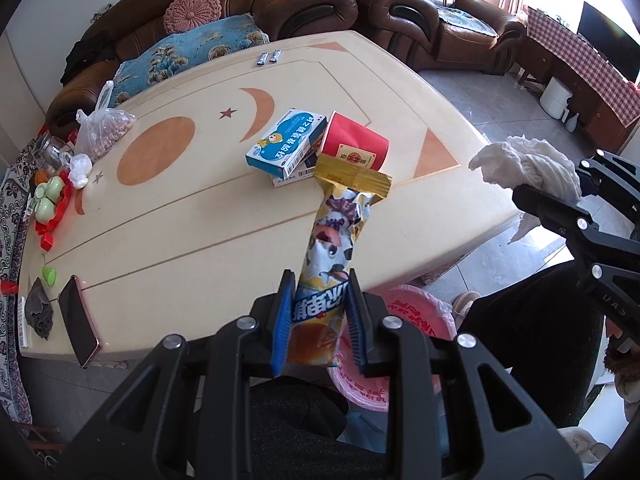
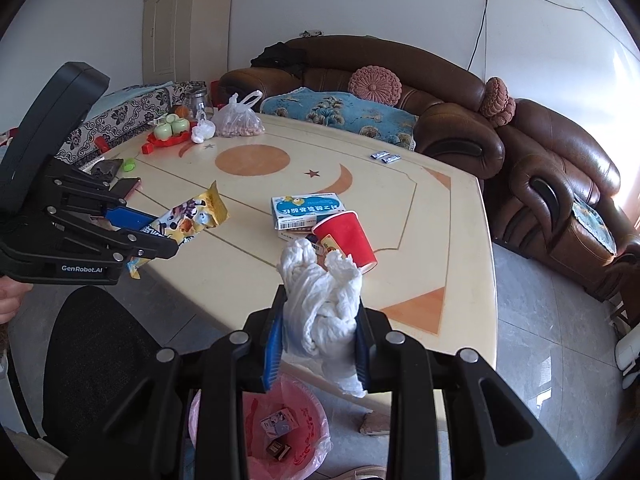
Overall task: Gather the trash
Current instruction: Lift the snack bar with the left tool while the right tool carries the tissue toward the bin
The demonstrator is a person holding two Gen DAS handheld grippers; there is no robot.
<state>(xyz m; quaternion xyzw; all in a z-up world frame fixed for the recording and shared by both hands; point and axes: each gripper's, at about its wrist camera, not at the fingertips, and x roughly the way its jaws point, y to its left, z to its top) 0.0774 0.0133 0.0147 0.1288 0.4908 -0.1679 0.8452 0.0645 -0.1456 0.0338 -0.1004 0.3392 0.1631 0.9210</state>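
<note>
Task approx. midway, by my read. The left gripper (image 1: 318, 320) is clamped on a snack wrapper (image 1: 336, 240), blue pads pressing both sides of its lower half, gold end sticking up. The right gripper (image 2: 318, 336) is closed on a wad of white tissue (image 2: 320, 300), bulging above the pads w/ a tail hanging below. Both loads are off the table (image 2: 248, 264) at its near edge, above or close to the bin (image 2: 308, 436), a pink-lined one on the floor just below the near edge. Neither has been dropped yet.

Already in the bin: 2 small cartons, 1 pale, 1 dark. Left on the table, as far as I can judge what counts as trash: red cup (image 1: 354, 144) lying on its side, mid-table, touching a blue box (image 1: 286, 142) that sits on another flat box; 2 small sachets (image 1: 269, 57) at the far edge. Far-left clutter (bag of nuts (image 1: 102, 130), jar, green cups on a red tray, phone (image 1: 78, 326)) looks like keepers, but that's a guess.

View diffs: right wrist view looks straight into the bin and shows the contents; left wrist view only catches the bin's pink rim behind the wrapper. Right view also shows the left gripper side-on, w/ the wrapper's short end poking out beneath. Left view shows the right gripper at the right edge but not its pads.
</note>
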